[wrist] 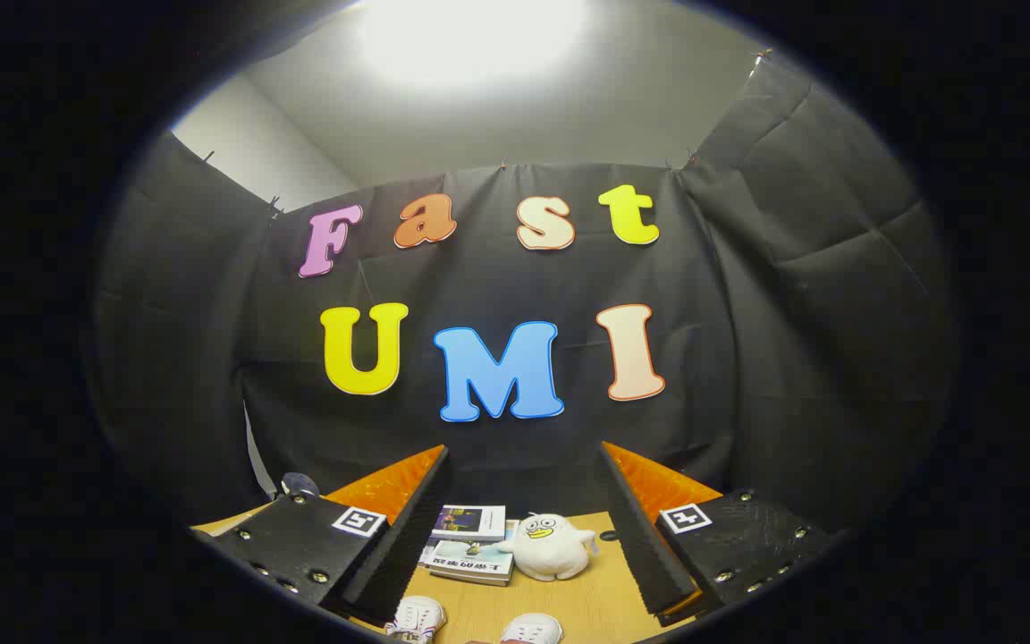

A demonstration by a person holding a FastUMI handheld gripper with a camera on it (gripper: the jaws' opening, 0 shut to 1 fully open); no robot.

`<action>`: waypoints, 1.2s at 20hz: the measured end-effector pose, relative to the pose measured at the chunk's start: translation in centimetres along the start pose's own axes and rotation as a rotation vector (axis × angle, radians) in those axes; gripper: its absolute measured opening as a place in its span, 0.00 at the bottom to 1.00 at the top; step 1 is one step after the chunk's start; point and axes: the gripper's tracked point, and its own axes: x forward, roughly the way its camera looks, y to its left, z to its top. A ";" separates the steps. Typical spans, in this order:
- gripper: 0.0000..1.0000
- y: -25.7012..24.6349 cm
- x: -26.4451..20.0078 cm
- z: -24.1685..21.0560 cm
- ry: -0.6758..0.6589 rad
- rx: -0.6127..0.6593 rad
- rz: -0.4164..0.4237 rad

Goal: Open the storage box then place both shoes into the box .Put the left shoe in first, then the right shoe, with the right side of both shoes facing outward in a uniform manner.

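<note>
My gripper (522, 461) is open, held high above the wooden table (591, 599), with nothing between its fingers. Down between the fingers, close to me, the tops of two white shoes peek up: one (417, 617) by the left finger and one (533, 629) nearer the middle. Only their upper parts show, so I cannot tell left from right. The storage box is hidden from me.
Beyond the shoes sit a stack of books (470, 546) and a white plush duck (551, 546), at the table's far side against the black cloth wall. A small dark object (299, 484) lies behind the left finger.
</note>
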 end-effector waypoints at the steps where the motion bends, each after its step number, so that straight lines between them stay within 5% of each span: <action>1: 0.96 -0.1 0.0 -0.1 0.000 0.002 -0.002; 14: 0.96 -1.5 0.0 -0.2 0.018 -0.002 -0.054; 24: 0.96 0.9 0.9 -2.4 0.072 0.027 0.008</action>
